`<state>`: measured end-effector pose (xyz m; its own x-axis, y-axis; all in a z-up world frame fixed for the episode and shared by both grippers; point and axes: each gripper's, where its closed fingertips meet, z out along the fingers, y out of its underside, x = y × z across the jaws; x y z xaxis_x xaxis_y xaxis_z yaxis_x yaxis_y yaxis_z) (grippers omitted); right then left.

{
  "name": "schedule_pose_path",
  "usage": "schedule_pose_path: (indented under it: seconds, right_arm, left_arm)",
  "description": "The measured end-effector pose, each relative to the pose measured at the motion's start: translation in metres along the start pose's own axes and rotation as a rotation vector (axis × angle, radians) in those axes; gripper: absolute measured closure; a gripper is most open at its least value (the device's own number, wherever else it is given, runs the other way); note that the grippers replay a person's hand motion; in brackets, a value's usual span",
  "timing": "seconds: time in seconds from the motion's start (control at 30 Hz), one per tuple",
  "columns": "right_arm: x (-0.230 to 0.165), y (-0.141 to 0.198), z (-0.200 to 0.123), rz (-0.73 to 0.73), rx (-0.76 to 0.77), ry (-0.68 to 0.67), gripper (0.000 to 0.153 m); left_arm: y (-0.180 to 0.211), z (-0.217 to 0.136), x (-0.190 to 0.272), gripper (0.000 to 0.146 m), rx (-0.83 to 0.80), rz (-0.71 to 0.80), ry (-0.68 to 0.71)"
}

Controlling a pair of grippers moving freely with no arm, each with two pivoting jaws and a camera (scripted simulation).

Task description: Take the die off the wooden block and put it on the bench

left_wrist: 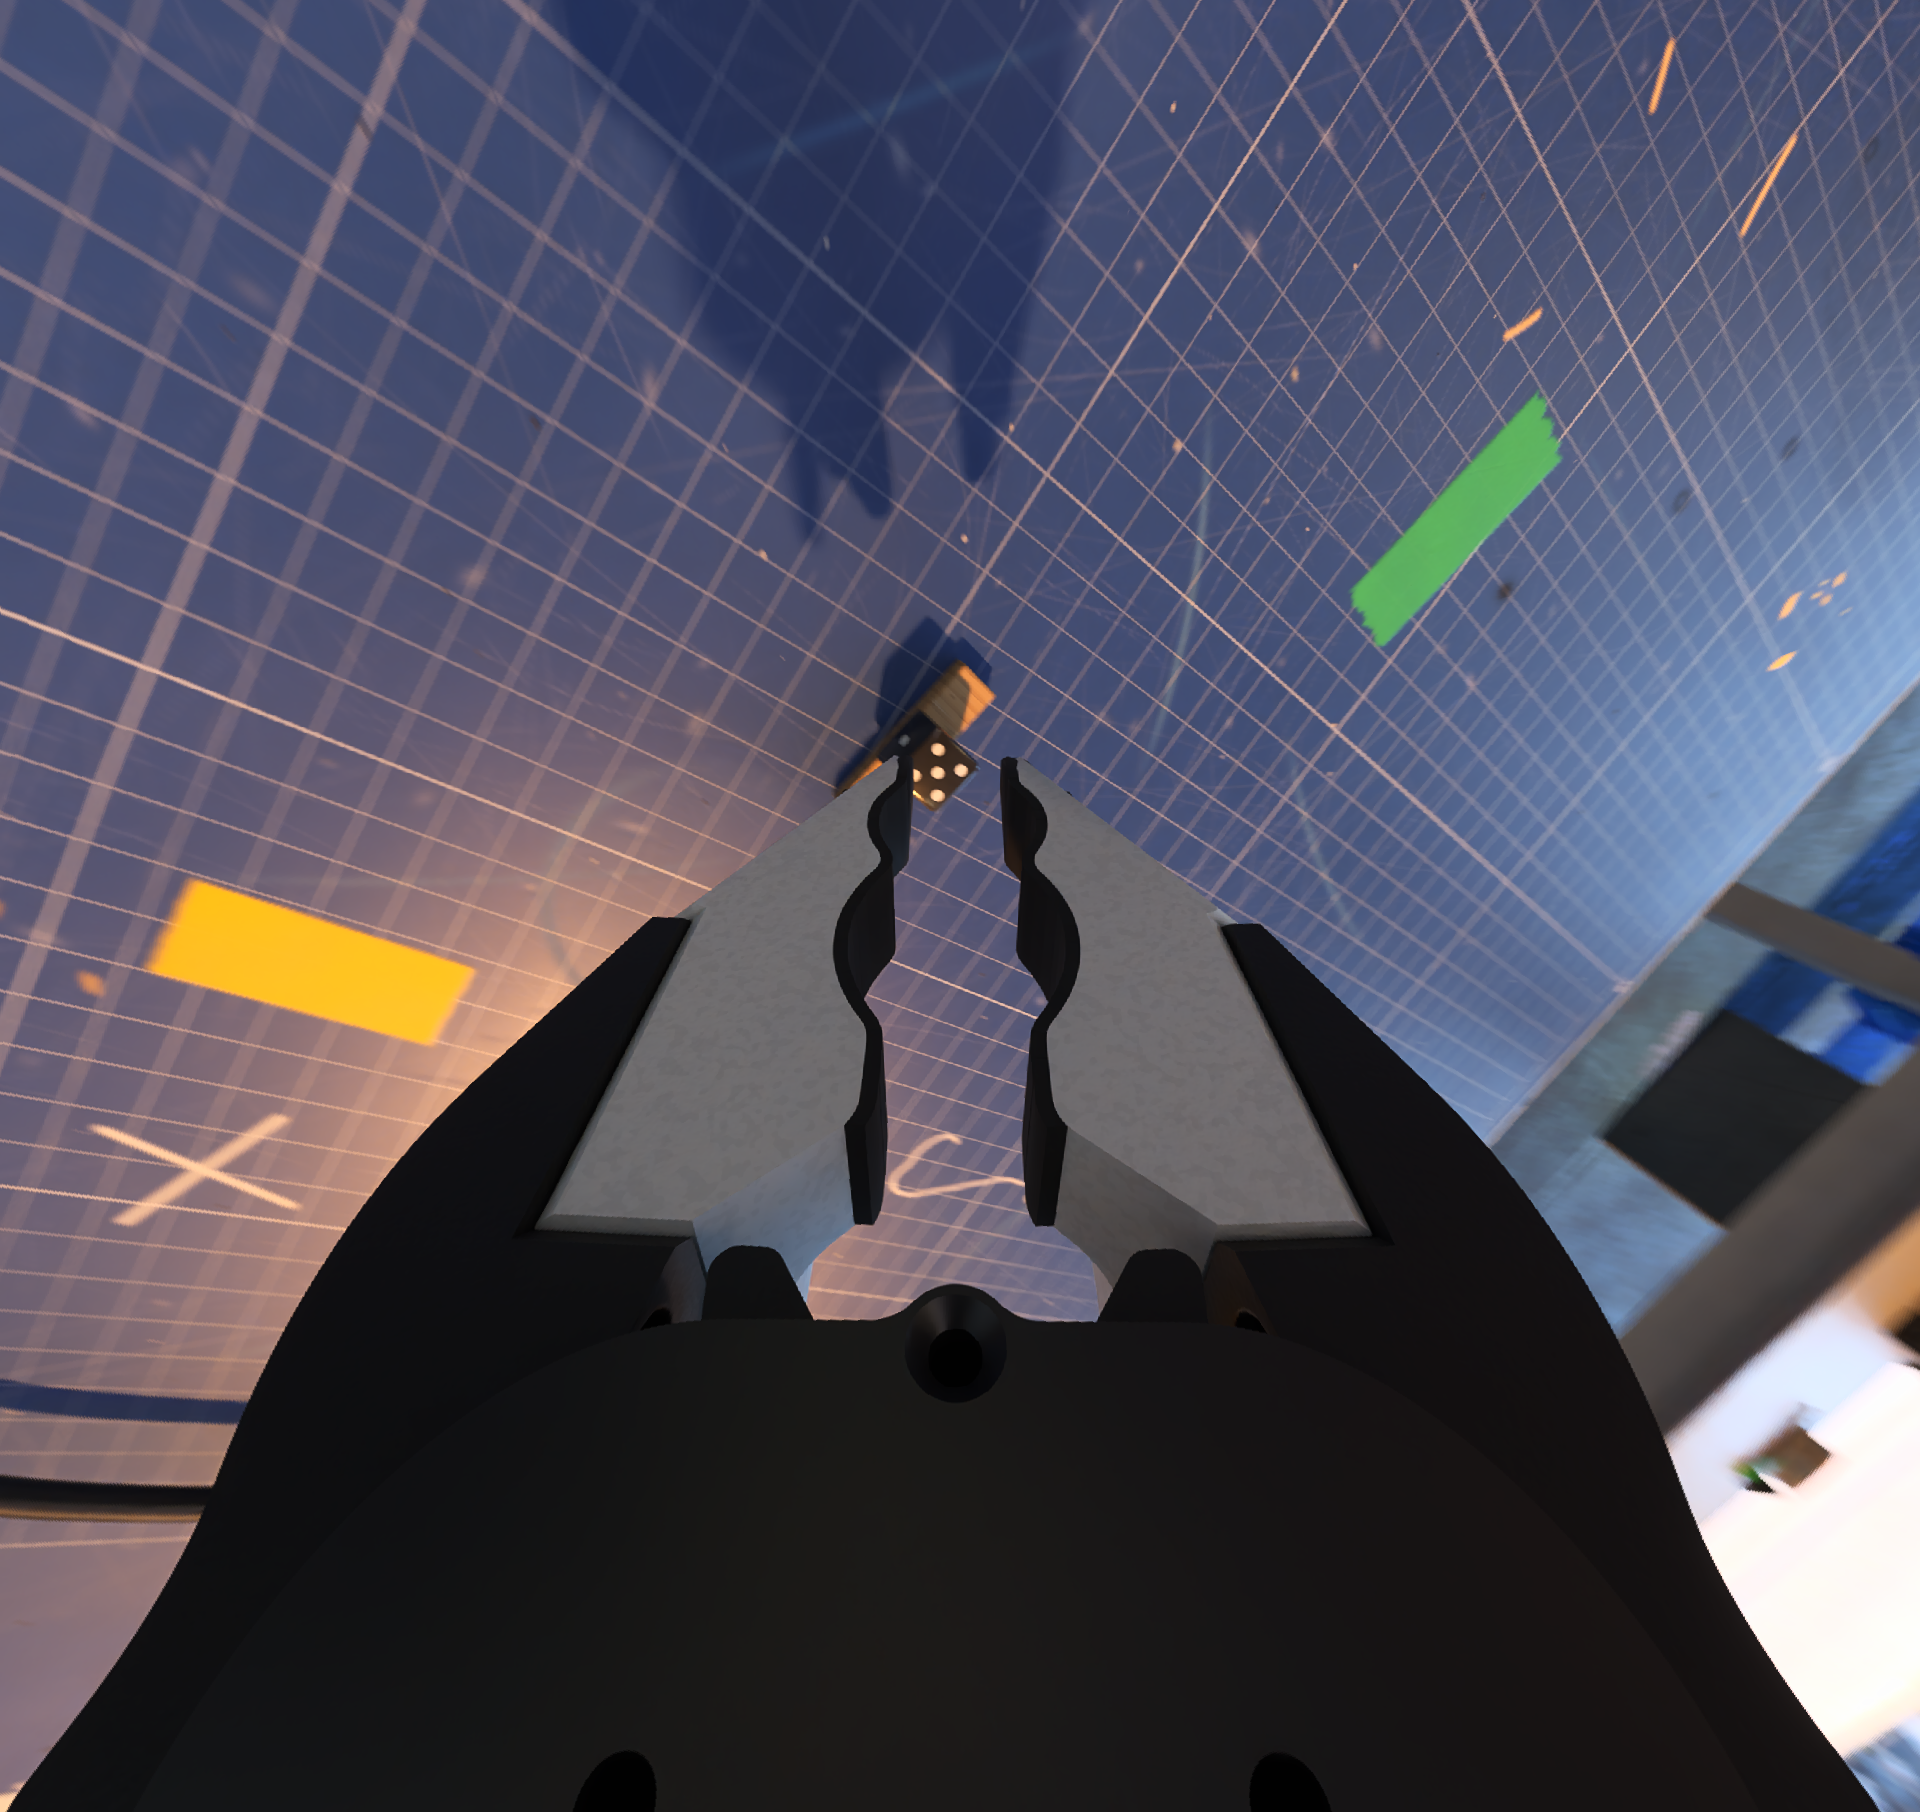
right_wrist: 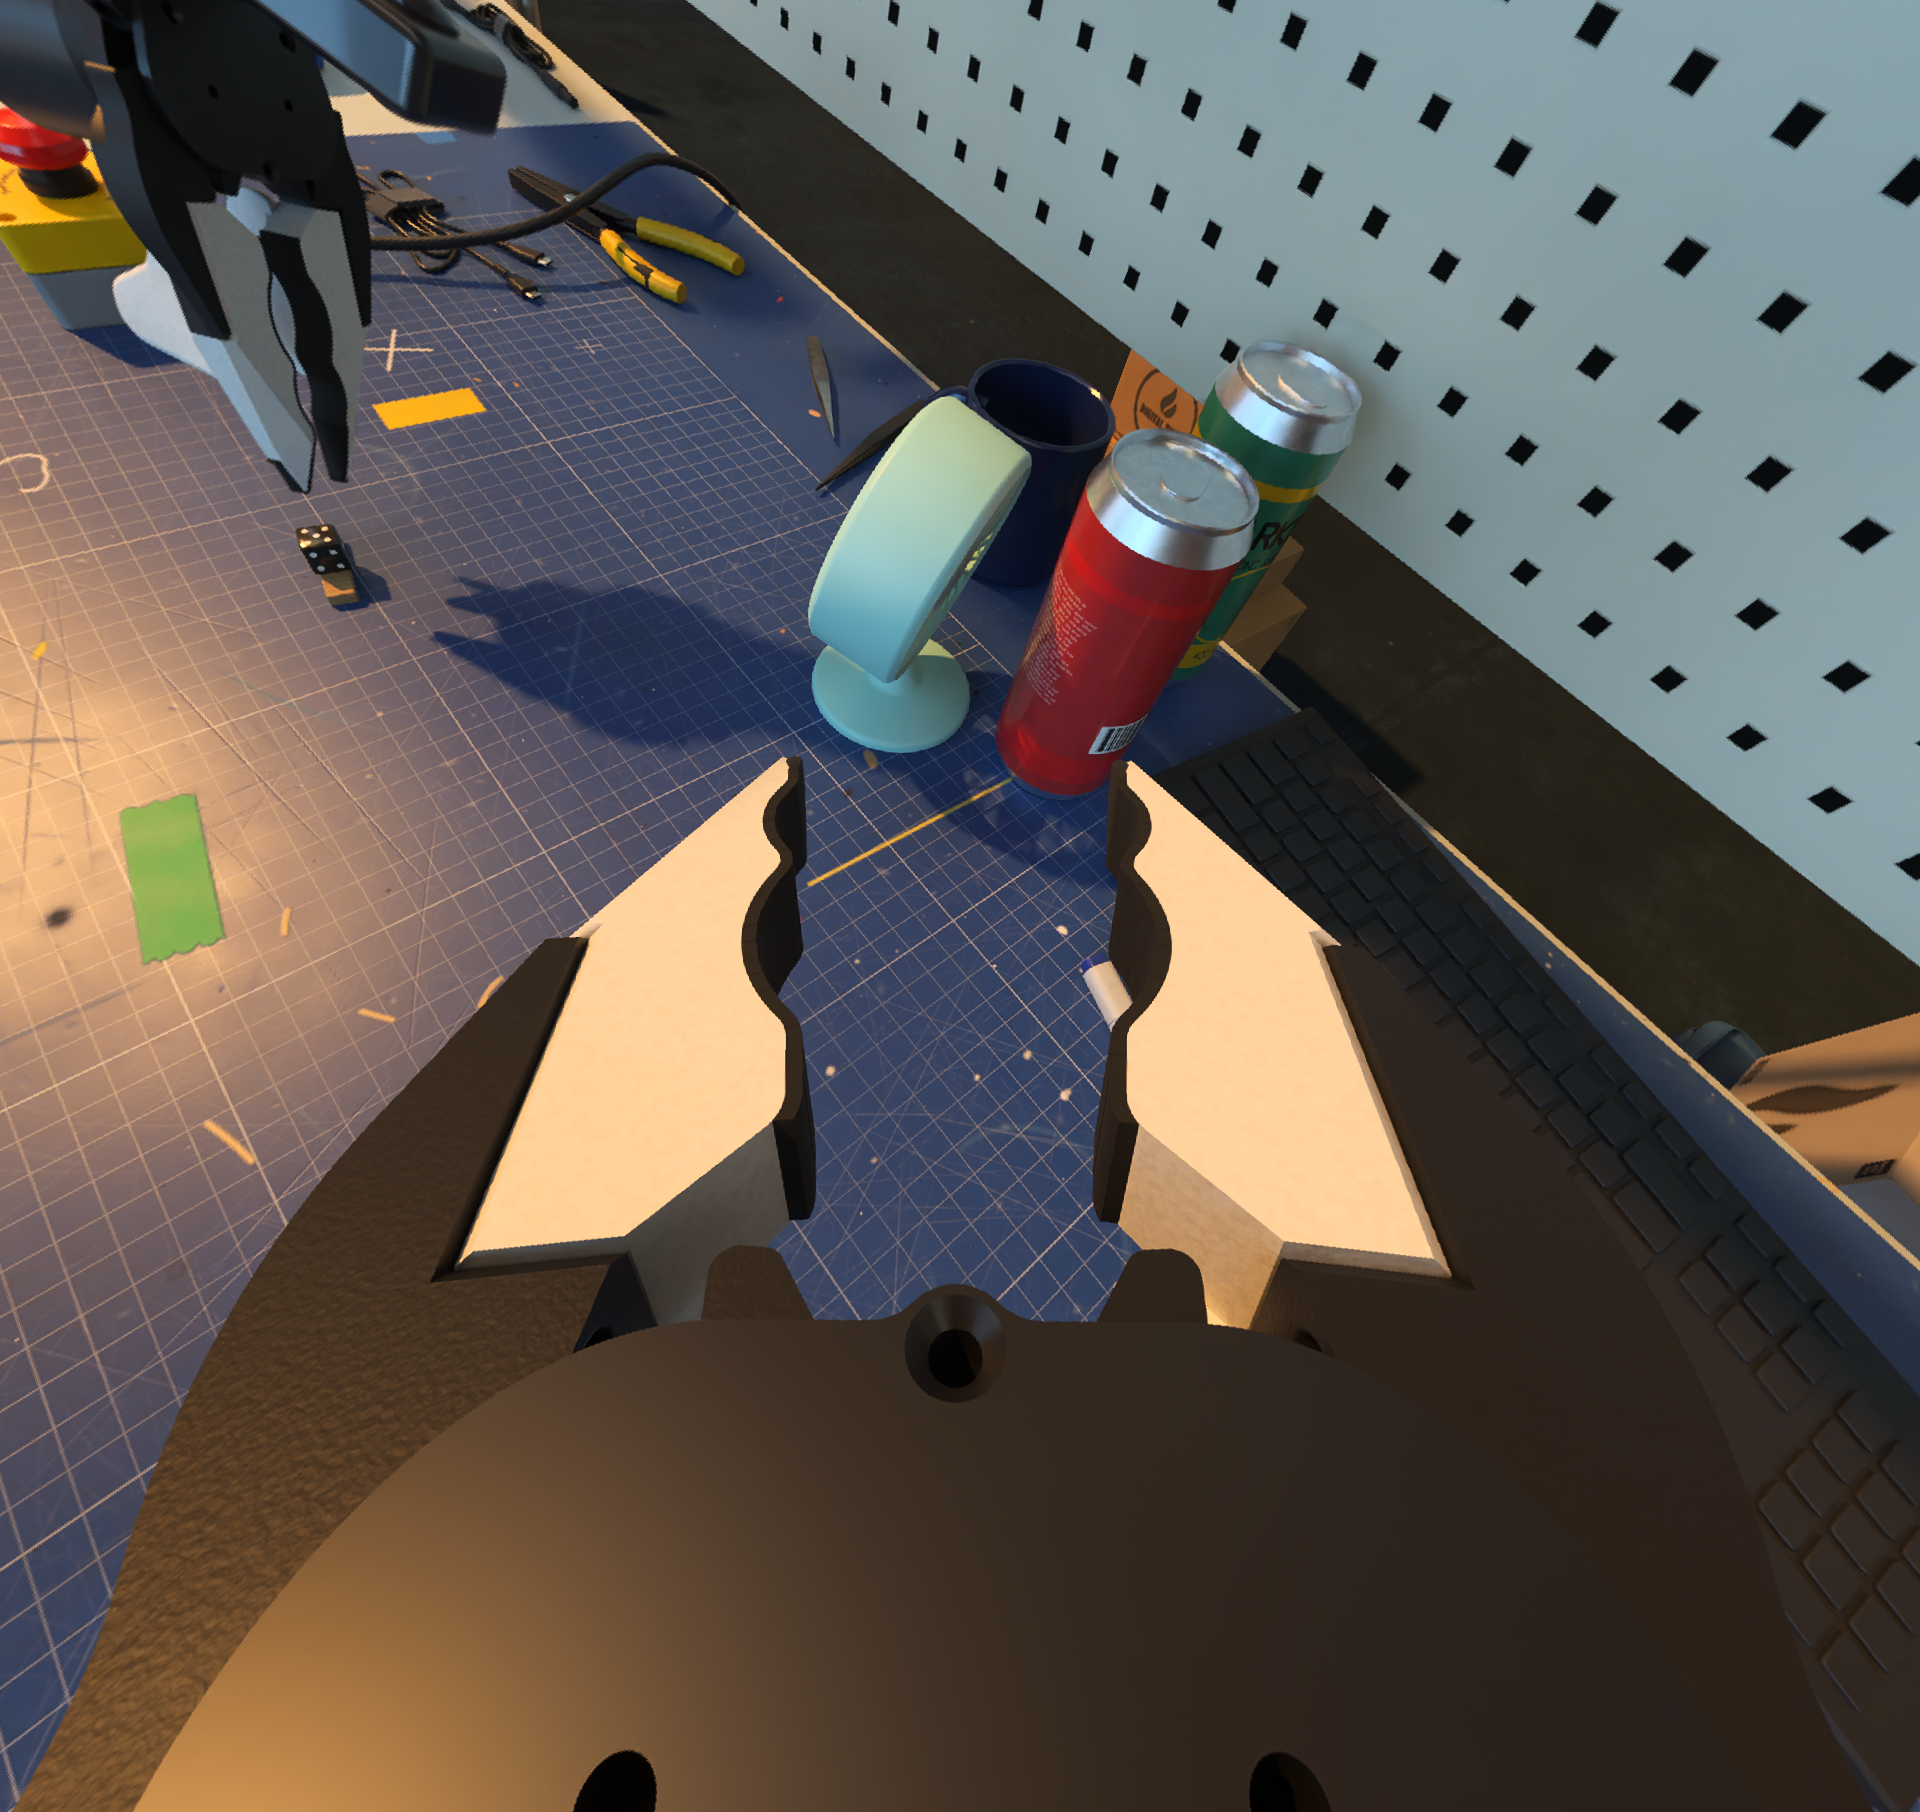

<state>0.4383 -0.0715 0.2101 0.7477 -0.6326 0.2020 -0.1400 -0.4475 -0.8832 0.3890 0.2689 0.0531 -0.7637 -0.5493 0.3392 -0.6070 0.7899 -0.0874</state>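
One small black die with white pips [left_wrist: 938, 771] sits on top of a little tan wooden block [left_wrist: 954, 704], which rests on the blue gridded cutting mat covering the bench [left_wrist: 416, 412], so the lift has not begun. My left gripper [left_wrist: 951, 775] hovers above it, jaws parted by a narrow gap with nothing between them, the tips lined up over the die but apart from it. My right gripper [right_wrist: 956, 786] hangs well off to the side with its jaws spread wide and empty, pointing toward a pale teal desk fan [right_wrist: 904, 567] and a red drink can [right_wrist: 1122, 619] near the mat's far edge. I judge the risk to be in the descent: the opening looks only slightly wider than the die, so a small sideways error could land a fingertip on its top face or nudge it off the block, and the block itself looks light enough to skid or tip if clipped. My left wrist view gives the alignment of tips and die but little sense of height, and one finger hides part of the block. My right wrist view shows, from the side, the clear air between those tips and the die [right_wrist: 320, 549], plus the green can, dark mug, pliers and keyboard that the left view misses.
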Motion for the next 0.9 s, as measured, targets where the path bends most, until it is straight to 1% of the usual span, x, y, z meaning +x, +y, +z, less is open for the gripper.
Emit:
schedule_pose_path:
  seconds: [0.07, 0.13, 0.17, 0.23, 0.3, 0.47, 0.53, 0.77, 0.9]
  right_arm:
    - [0.0, -0.001, 0.0, -0.002, 0.004, 0.0, 0.094]
    - [-0.001, -0.003, -0.001, 0.006, 0.017, -0.009, 0.094]
    - [-0.001, -0.004, 0.0, 0.011, 0.021, -0.013, 0.094]
    - [0.0, -0.003, 0.0, 0.013, 0.016, -0.01, 0.094]
    - [0.0, -0.003, 0.0, 0.003, 0.007, -0.002, 0.094]
    - [-0.001, -0.006, -0.003, -0.007, 0.016, 0.004, 0.094]
    - [-0.002, -0.007, -0.004, -0.01, 0.017, 0.005, 0.094]
    - [-0.003, -0.01, -0.006, -0.018, 0.023, 0.003, 0.094]
    - [-0.005, -0.012, -0.005, -0.015, 0.035, -0.012, 0.094]
  left_arm:
    - [-0.005, -0.005, -0.008, 0.132, 0.051, 0.089, -0.055]
    - [-0.011, -0.009, -0.019, 0.137, 0.088, 0.197, -0.173]
    - [-0.011, -0.008, -0.021, 0.141, 0.09, 0.248, -0.21]
    - [-0.004, -0.003, -0.021, 0.145, 0.053, 0.308, -0.227]
    - [0.006, 0.001, -0.019, 0.141, 0.009, 0.317, -0.203]
    - [0.02, 0.01, -0.006, 0.124, -0.027, 0.266, -0.054]
    - [0.024, 0.014, -0.002, 0.122, -0.057, 0.251, -0.012]
    - [0.022, 0.023, -0.002, 0.123, -0.081, 0.264, 0.013]
    - [0.018, 0.018, -0.008, 0.122, -0.048, 0.26, -0.037]
